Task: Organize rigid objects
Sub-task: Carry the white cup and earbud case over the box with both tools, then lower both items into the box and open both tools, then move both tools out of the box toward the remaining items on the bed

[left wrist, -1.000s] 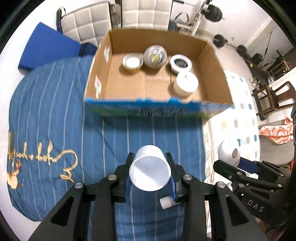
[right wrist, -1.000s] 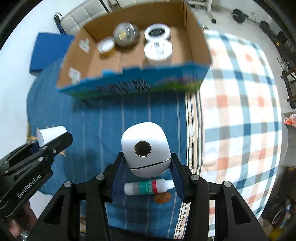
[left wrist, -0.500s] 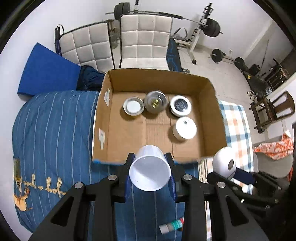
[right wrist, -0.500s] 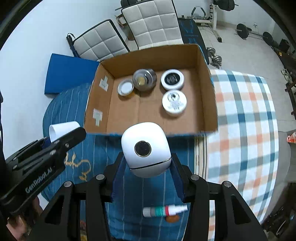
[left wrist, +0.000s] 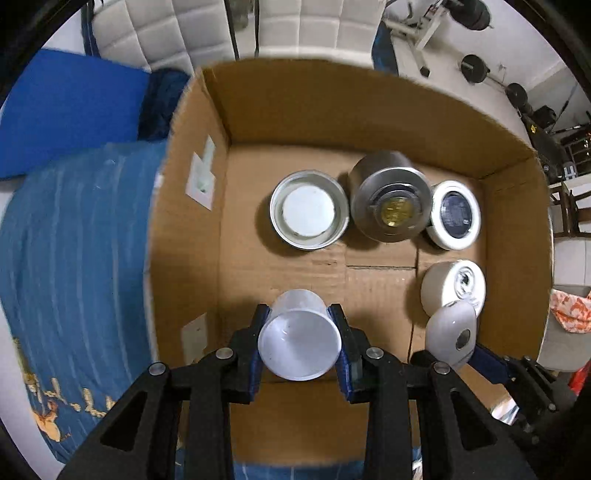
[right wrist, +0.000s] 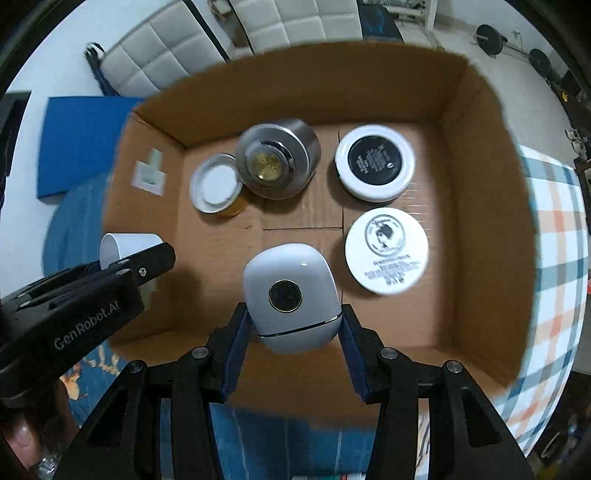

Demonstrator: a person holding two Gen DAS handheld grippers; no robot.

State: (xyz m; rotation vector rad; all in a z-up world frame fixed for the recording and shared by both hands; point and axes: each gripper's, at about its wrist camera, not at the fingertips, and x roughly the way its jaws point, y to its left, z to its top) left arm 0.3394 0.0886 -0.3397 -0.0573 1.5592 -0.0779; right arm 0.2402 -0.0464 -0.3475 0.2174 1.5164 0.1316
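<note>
My left gripper [left wrist: 300,343] is shut on a white plastic cup [left wrist: 298,343] and holds it over the near left part of an open cardboard box [left wrist: 332,103]. My right gripper [right wrist: 291,332] is shut on a rounded white case [right wrist: 291,295] with a dark round button, over the near middle of the box [right wrist: 491,206]. In the box stand a silver tin [left wrist: 388,199], a shallow metal-rimmed lid [left wrist: 308,214], a white jar with a black top [right wrist: 375,162] and a white printed jar [right wrist: 388,254]. The cup also shows at left in the right wrist view [right wrist: 125,247].
The box sits on a blue striped bedspread [left wrist: 74,240] beside a checked cloth [right wrist: 554,258]. A blue pad [left wrist: 66,110] and white padded chairs [left wrist: 166,29] lie behind the box. Gym weights [left wrist: 476,66] stand at the back right.
Both grippers have moved forward with their loads, from above the bedspread in front of the box to over the box's floor. The small bottle on the bedspread has dropped out of view.
</note>
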